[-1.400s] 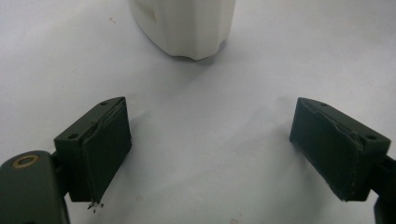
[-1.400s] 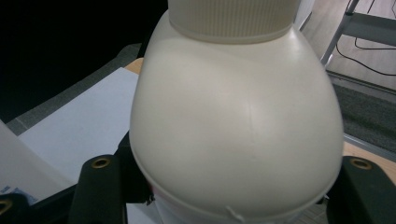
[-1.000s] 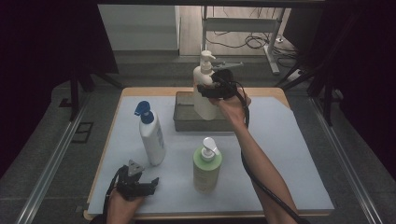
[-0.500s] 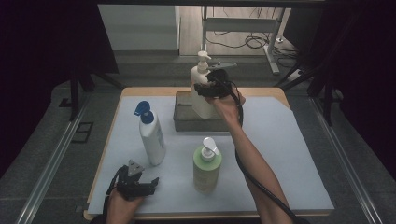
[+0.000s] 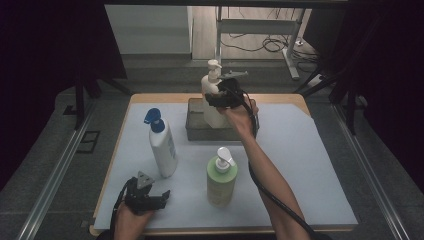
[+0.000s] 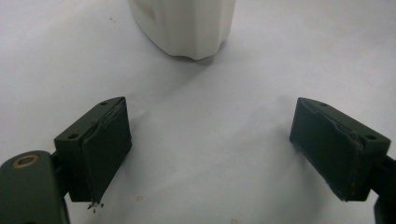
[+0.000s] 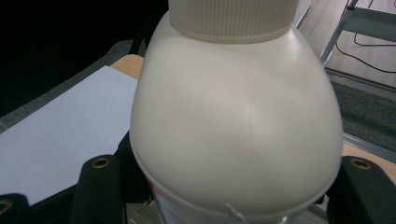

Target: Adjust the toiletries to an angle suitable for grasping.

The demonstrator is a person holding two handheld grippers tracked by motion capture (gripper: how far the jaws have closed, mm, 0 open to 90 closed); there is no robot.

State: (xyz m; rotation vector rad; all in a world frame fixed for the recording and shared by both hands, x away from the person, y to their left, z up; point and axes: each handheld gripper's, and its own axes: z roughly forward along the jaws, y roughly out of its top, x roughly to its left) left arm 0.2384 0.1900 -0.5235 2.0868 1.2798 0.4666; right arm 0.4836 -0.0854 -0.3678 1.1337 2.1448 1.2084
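Note:
A cream pump bottle (image 5: 212, 92) stands upright with its base down inside the dark grey tray (image 5: 195, 131) at the back of the table. My right gripper (image 5: 219, 98) is shut on its shoulder. In the right gripper view the cream bottle (image 7: 233, 121) bulges between the two black fingers (image 7: 99, 186), pressed from both sides. I cannot tell whether its base touches the tray floor. My left gripper (image 5: 150, 196) rests open at the front left, and in its own view the left gripper (image 6: 210, 149) holds nothing, with a white bottle base (image 6: 187, 23) ahead.
A white bottle with a blue pump (image 5: 162, 145) stands left of centre, just beyond the left gripper. A green pump bottle (image 5: 221, 177) stands near the front middle, beside the right forearm. A pale mat (image 5: 310, 165) covers the wooden table.
The right gripper has carried the cream bottle slightly left and lower into the tray. The left gripper has stayed in place.

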